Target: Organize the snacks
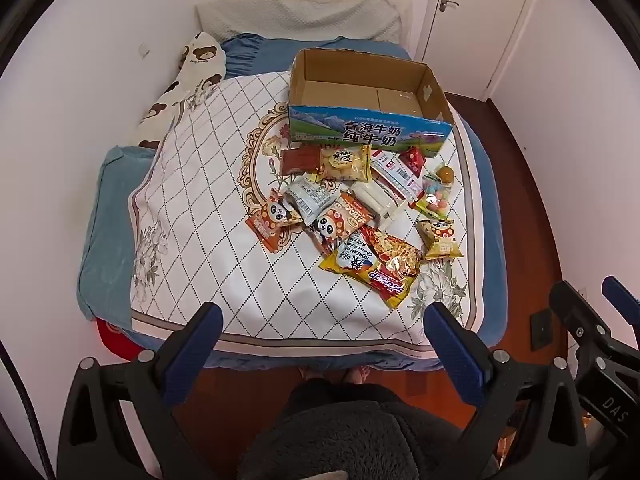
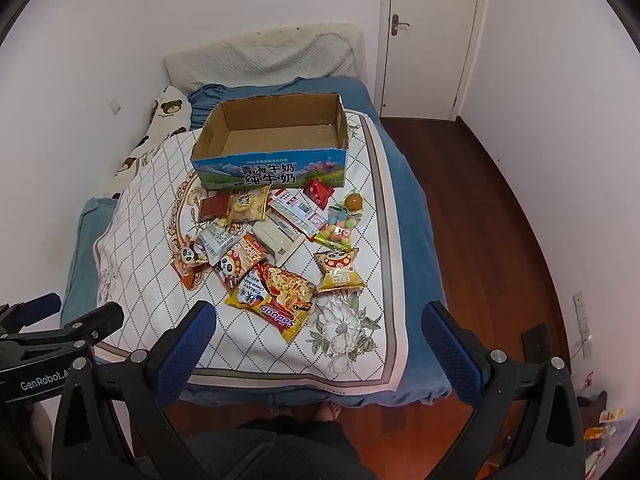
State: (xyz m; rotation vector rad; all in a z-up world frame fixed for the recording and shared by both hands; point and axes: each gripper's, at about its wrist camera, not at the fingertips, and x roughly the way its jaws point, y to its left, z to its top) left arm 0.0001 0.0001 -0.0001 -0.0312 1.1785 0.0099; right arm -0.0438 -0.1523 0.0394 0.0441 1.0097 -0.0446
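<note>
On blue bed by white door: quilted cloth, snacks.

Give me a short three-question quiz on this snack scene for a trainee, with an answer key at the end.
1. True or false: the cardboard box already holds some snacks.
2. Which packet lies nearest the person? A) the red triangular packet B) the yellow noodle packet C) the bag of coloured candy balls
3. Fill in: the fingers of the left gripper and the right gripper are both ____ and hold nothing.

Key: 1 false, the box is empty. 2 B. 3 open.
</note>
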